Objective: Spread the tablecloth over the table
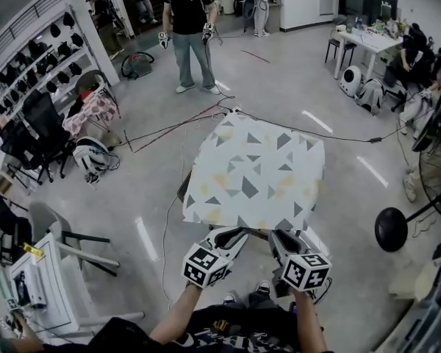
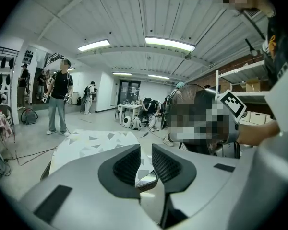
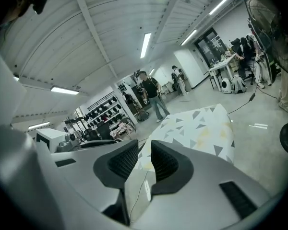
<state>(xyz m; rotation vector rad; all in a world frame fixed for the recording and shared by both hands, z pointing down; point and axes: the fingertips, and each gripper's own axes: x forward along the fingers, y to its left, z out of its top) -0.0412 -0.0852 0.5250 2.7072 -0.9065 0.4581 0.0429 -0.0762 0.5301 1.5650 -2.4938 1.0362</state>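
I have the left gripper [image 1: 231, 239] and the right gripper [image 1: 278, 243] side by side at the near edge of the tablecloth [image 1: 253, 175]. Each has its jaws drawn in narrow, with the hem pinched between the pads. The triangle-patterned cloth stretches out flat ahead of me over the bench [image 1: 183, 190], of which only a dark sliver shows under the left side.
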